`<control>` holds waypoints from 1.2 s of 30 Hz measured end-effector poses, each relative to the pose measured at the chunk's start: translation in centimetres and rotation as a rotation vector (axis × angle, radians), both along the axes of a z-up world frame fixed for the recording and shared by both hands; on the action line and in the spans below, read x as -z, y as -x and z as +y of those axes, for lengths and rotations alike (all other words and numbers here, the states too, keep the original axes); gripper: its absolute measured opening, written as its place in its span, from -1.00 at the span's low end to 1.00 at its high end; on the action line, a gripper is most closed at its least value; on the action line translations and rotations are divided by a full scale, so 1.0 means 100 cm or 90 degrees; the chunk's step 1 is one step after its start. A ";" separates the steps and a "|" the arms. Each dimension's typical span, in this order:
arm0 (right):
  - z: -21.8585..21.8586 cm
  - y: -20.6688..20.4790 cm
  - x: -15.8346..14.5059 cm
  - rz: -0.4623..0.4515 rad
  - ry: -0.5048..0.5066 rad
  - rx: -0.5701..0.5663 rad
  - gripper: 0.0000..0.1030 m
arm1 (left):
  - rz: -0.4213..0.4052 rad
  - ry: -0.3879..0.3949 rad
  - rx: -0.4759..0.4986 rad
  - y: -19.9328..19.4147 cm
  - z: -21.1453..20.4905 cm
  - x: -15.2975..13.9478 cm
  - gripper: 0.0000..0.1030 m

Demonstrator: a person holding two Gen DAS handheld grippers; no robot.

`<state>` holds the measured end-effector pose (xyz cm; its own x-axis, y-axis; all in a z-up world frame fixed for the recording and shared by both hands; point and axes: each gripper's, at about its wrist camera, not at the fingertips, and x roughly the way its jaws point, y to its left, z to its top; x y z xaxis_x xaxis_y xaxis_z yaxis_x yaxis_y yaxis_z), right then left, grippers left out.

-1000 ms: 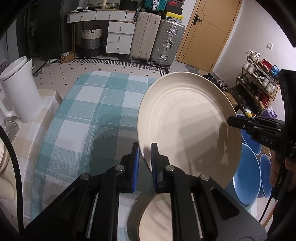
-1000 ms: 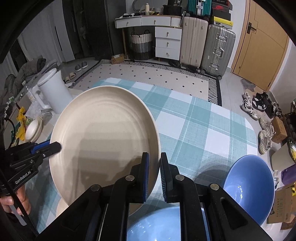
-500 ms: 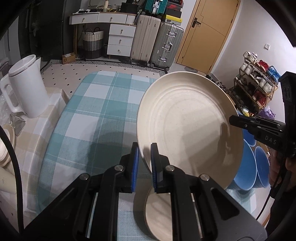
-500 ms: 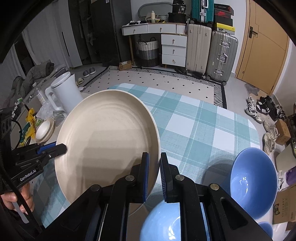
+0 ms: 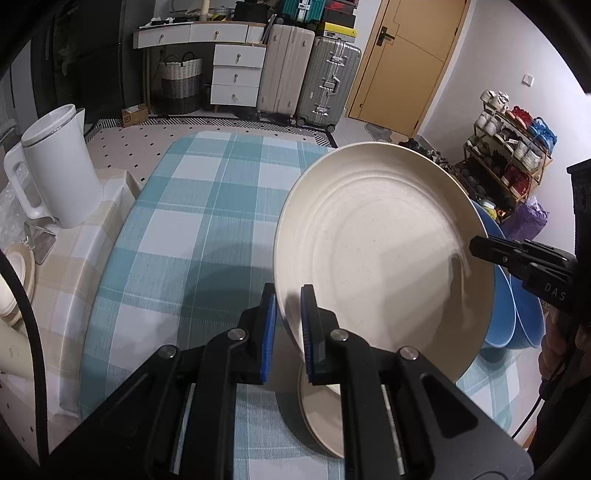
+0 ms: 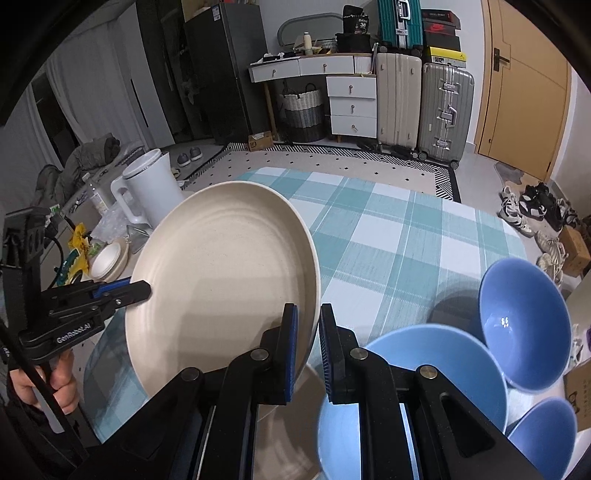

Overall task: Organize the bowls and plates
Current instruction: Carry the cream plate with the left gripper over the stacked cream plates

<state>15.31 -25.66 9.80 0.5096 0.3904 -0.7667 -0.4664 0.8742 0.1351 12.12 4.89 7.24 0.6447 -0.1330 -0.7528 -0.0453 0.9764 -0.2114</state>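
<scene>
step: cream plate [image 5: 380,258] carried above bench [image 5: 207,206] | left tool [image 5: 287,332], right tool [image 6: 306,345] both clamped its rim | next: lower level onto near plate [image 5: 321,417]

Each wrist camera looks forward along its fingers, close-up; both views share the cream plate [image 5: 380,251] [image 6: 221,280] between them.

"DAS" reads in pale letters on the black body of the right gripper [image 5: 476,251], at the right edge of the left wrist view. Over in the right wrist view, "GenRobot.AI" runs along the left gripper [image 6: 142,290], near left. Far back, a black box [image 6: 354,25] on top of the dresser [image 6: 314,66] shows "36". Other labels are too small to read.
</scene>
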 end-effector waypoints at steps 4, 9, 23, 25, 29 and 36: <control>-0.004 0.012 0.004 0.006 -0.012 -0.002 -0.76 | 0.007 -0.006 0.009 0.007 -0.002 0.006 -0.83; -0.006 0.027 0.011 0.012 -0.019 -0.008 -0.75 | 0.012 -0.011 0.014 0.015 -0.001 0.012 -0.83; -0.007 0.059 0.032 0.025 -0.033 -0.018 -0.73 | 0.041 -0.026 0.026 0.032 -0.002 0.041 -0.83; -0.008 0.063 0.034 0.027 -0.037 -0.020 -0.73 | 0.044 -0.027 0.025 0.034 -0.002 0.045 -0.83; -0.008 0.073 0.041 0.032 -0.038 -0.025 -0.72 | 0.046 -0.033 0.028 0.037 -0.002 0.049 -0.83; -0.012 0.085 0.056 0.052 -0.038 -0.022 -0.71 | 0.058 -0.039 0.040 0.040 -0.006 0.060 -0.83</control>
